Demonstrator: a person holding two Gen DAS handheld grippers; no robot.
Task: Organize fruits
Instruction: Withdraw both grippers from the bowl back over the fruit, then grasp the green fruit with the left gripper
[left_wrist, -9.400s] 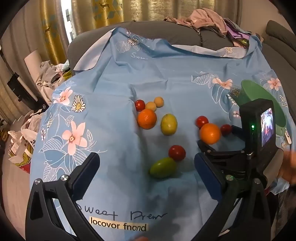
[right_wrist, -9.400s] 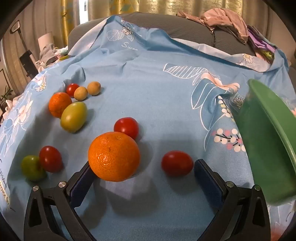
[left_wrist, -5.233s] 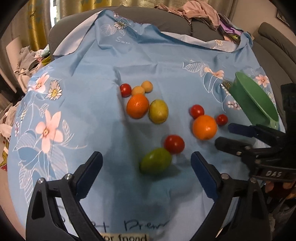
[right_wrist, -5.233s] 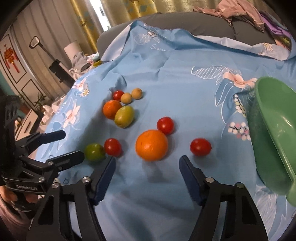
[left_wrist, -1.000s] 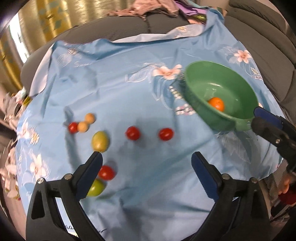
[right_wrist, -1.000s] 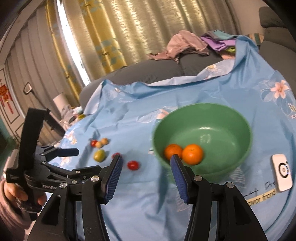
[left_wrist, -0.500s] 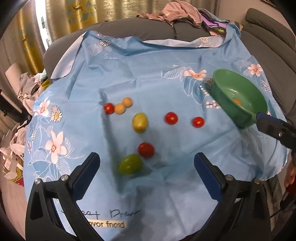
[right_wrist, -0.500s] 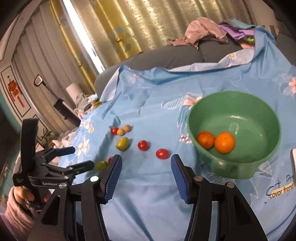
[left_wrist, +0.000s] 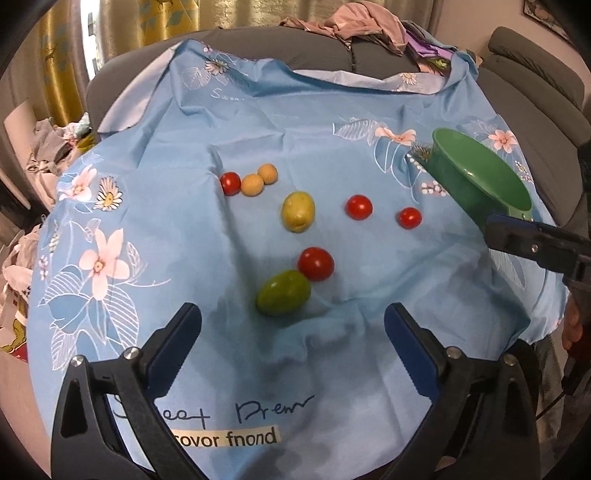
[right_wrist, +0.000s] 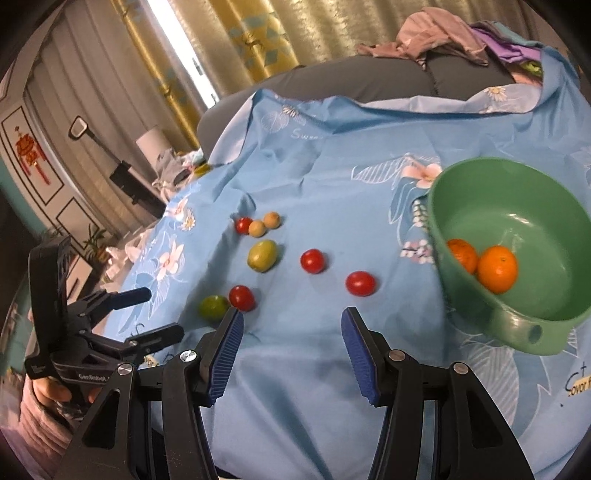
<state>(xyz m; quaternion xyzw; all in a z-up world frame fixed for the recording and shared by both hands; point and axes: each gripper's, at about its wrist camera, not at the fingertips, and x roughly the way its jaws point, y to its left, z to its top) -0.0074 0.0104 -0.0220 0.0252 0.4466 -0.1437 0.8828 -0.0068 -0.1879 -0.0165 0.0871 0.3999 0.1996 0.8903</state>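
Loose fruit lies on a blue flowered cloth (left_wrist: 184, 240). A green fruit (left_wrist: 283, 291) touches a red tomato (left_wrist: 316, 263) just ahead of my left gripper (left_wrist: 291, 317). Its jaws are wide apart and closing, with nothing between them. Farther back lie a yellow-green fruit (left_wrist: 298, 211), two red tomatoes (left_wrist: 358, 207) (left_wrist: 410, 218), and a third tomato (left_wrist: 230, 183) beside two small tan fruits (left_wrist: 252, 184). The green bowl (right_wrist: 517, 325) at the right holds two oranges (right_wrist: 496, 269). My right gripper (right_wrist: 291, 314) is open and empty, near a tomato (right_wrist: 361, 283).
The cloth covers a grey sofa (left_wrist: 535, 122). Piled clothes (left_wrist: 354, 26) sit on the sofa back. The bowl has a handle tab (right_wrist: 532, 332) facing me. Clutter and bags (left_wrist: 14, 295) lie off the cloth's left edge. A hand (right_wrist: 48, 391) holds the left gripper's handle.
The left gripper has come in lower and nearer the green fruit and tomato. The right gripper has swung left and down, so the bowl now sits at its right.
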